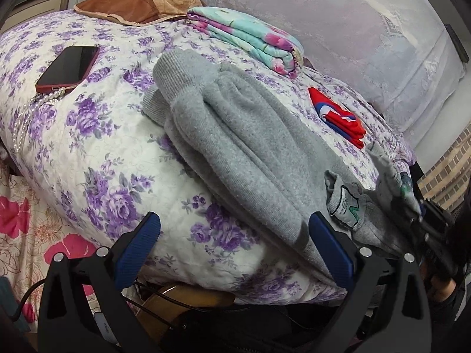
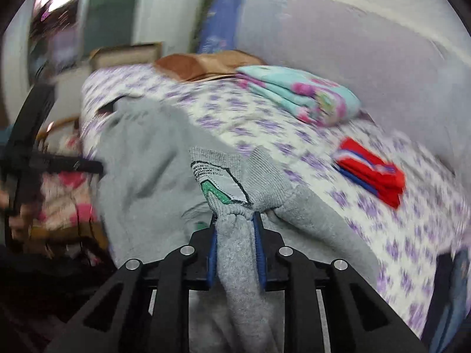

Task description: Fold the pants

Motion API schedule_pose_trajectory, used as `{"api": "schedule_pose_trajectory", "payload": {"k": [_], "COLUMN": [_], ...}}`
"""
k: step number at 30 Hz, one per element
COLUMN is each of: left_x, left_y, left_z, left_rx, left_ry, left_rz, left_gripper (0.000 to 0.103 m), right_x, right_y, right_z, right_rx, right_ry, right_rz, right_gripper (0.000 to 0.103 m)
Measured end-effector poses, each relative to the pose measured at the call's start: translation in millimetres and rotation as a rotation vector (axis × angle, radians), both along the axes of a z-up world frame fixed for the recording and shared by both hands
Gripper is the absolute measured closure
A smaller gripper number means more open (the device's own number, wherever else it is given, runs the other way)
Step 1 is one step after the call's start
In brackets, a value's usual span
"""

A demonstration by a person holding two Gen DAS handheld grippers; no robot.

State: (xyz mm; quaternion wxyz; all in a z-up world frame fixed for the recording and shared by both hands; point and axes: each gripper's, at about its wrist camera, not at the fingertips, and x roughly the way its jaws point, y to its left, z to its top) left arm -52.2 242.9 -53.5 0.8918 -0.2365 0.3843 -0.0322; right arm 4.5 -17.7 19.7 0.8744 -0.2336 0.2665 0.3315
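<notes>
- Currently my right gripper [image 2: 235,220] is pinching the waistband of the grey pants [image 1: 250,153], its blue pads pressing bunched fabric just below the sewn label [image 2: 219,181].
- My left gripper [image 1: 234,242] is standing spread wide, nothing between its fingers.
- The pants are lying lengthwise across the floral quilt [image 1: 97,147], cuffs pointing toward the phone [image 1: 69,69].
- A folded red cloth [image 1: 338,117] is sitting just beside them.

bed [image 1: 97,153] w/ purple floral quilt | lace curtain [image 1: 338,23] behind | brick-pattern wall [image 1: 447,170]
</notes>
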Motion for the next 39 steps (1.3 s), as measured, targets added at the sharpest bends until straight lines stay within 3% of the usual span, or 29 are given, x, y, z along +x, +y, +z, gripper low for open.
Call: {"api": "schedule_pose_trajectory", "payload": {"k": [4,8,9,14,17,20,24,27,31,33,34,39], "left_x": [1.7,1.1,1.2,2.0,2.4,1.2,-0.8,0.9,8.7,13.6,16.0,40.6], "left_y": [-4.8,-7.5,-6.5,-8.2,-10.0,-9.8,-5.3,2.5,16.9,23.2,25.0,33.5], "left_z": [-2.5,-0.8,-0.8,-3.2,-3.7,-1.9,-0.2,-1.4,-10.7,-15.0,-14.4,-10.5], "left_rx": [-0.004,0.003,0.000,-0.007,-0.007,-0.008,-0.016,-0.043,-0.115,-0.173,-0.184,-0.328], "left_ry": [0.009,0.008,0.008,0.015,0.018,0.012,-0.003,-0.006,0.025,0.033,0.027,-0.011], "left_rz": [-0.014,-0.020,-0.018,-0.019,-0.026,-0.023,-0.018,0.010,0.076,0.095,0.106,0.116], "left_gripper": [0.005,0.005,0.005,0.005,0.005,0.005,0.005,0.005,0.005,0.005,0.005,0.005], "right_x": [17.4,7.5,5.3,1.7,2.5,-1.2,-5.5,-7.9,-3.9,-5.7,-7.3,-31.8], "right_y": [25.0,30.7,30.5,33.0,33.6,26.1,6.1,7.2,5.3,0.6,-2.1,-21.1], "right_z": [-41.5,-55.4,-54.9,-67.8,-70.4,-65.8,-56.0,-73.6,-70.0,-63.4,-58.9,-26.4], "right_rx": [-0.161,-0.221,-0.230,-0.340,-0.378,-0.439,-0.439,-0.473,-0.401,-0.349,-0.323,-0.062], "right_ry": [0.073,0.035,0.027,-0.025,-0.053,-0.079,-0.056,-0.029,-0.023,-0.028,-0.042,-0.070], "right_rz": [-0.002,0.031,0.030,-0.012,-0.049,-0.092,-0.105,-0.076,-0.100,-0.110,-0.124,-0.065], "right_gripper": [0.076,0.048,0.047,0.047,0.071,0.079,0.080,0.075,0.067,0.042,0.037,0.031]}}
